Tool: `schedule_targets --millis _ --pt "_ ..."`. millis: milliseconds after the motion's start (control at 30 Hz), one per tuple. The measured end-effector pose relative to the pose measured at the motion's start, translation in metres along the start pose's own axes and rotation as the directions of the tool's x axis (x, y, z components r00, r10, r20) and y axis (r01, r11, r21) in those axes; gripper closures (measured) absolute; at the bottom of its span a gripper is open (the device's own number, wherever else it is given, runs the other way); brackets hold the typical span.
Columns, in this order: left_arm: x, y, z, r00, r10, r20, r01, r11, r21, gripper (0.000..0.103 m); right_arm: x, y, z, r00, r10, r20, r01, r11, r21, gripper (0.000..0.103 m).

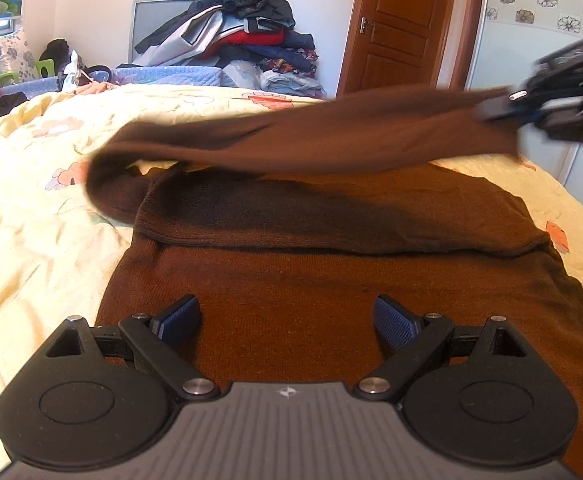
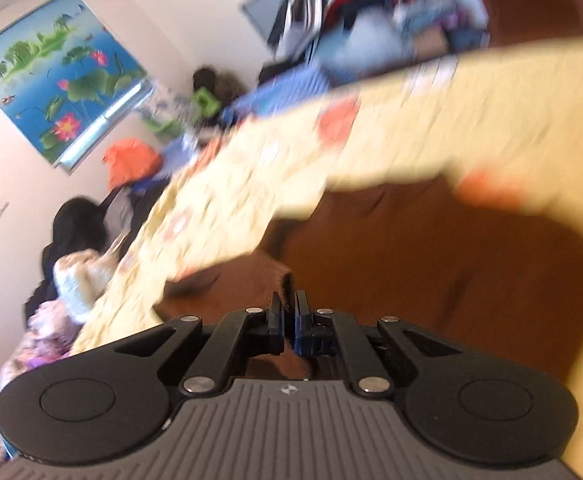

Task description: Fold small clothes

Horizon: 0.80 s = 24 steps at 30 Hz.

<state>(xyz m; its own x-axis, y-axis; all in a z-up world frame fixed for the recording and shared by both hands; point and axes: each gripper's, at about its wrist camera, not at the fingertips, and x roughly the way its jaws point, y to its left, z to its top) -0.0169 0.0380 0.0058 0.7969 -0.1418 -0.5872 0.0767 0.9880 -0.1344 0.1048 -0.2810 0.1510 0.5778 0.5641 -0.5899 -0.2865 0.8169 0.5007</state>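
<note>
A: Where is the brown sweater [image 1: 331, 280]?

B: Spread on the yellow floral quilt [image 1: 31, 220] of the bed, its body lying flat under the left gripper [image 1: 287, 322].

A: And that gripper's jaws?

B: Released, standing wide apart above the knit, nothing between them.

A: The right gripper [image 2: 290, 312]?

B: Its jaws are clenched on the end of a sleeve [image 1: 311, 136], which it holds lifted clear of the body, stretched across it. The right wrist view is blurred.
</note>
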Motion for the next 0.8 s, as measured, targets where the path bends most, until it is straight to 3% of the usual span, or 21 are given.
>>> schedule_targets --millis 100,200,333,400,533,567,667,700,733,767,800 --pt "0.000 0.001 0.000 1.000 -0.007 0.001 0.007 1.000 -0.006 0.008 -0.035 -0.052 0.020 0.993 -0.111 0.034 0.109 0.991 0.075 0.093" --pt "-0.002 0.002 0.001 1.000 -0.011 0.007 0.012 1.000 -0.005 0.008 -0.054 -0.096 0.016 0.979 -0.202 0.037 0.194 0.970 0.149 0.093" --pt "-0.012 0.006 0.014 0.998 -0.030 0.051 0.030 1.000 0.001 0.008 -0.062 -0.120 -0.006 0.981 -0.192 0.027 0.182 0.962 0.202 0.093" --pt "-0.011 0.016 0.038 0.996 -0.050 0.075 0.053 0.998 -0.039 0.008 -0.057 -0.121 -0.014 0.981 -0.192 0.005 0.188 0.965 0.185 0.093" --pt "0.024 0.044 0.096 0.998 -0.002 0.065 0.012 0.988 -0.153 0.008 -0.046 -0.115 -0.025 0.986 -0.169 0.000 0.166 0.968 0.188 0.093" --pt "0.039 0.052 0.109 0.999 0.009 0.036 -0.002 0.982 -0.187 0.008 -0.046 -0.116 -0.020 0.986 -0.165 -0.002 0.162 0.969 0.188 0.093" --pt "0.095 0.071 0.132 0.987 -0.077 -0.138 0.038 0.964 -0.262 0.009 -0.043 -0.113 -0.019 0.988 -0.152 -0.002 0.149 0.970 0.190 0.093" --pt "0.113 0.073 0.133 0.978 -0.086 -0.188 0.032 0.962 -0.273 0.017 -0.042 -0.112 -0.018 0.989 -0.149 -0.001 0.146 0.971 0.190 0.093" --pt "0.126 0.072 0.133 0.970 -0.079 -0.231 0.017 0.965 -0.261 0.033 -0.043 -0.112 -0.017 0.989 -0.145 0.002 0.142 0.971 0.191 0.093" --pt "0.132 0.068 0.134 0.968 -0.042 -0.248 -0.013 0.977 -0.215 0.076 -0.045 -0.111 -0.015 0.990 -0.138 0.012 0.133 0.973 0.191 0.093" --pt "0.132 0.063 0.138 0.972 -0.010 -0.236 -0.031 0.985 -0.169 0.090 -0.049 -0.110 -0.012 0.991 -0.129 0.028 0.121 0.974 0.192 0.093"
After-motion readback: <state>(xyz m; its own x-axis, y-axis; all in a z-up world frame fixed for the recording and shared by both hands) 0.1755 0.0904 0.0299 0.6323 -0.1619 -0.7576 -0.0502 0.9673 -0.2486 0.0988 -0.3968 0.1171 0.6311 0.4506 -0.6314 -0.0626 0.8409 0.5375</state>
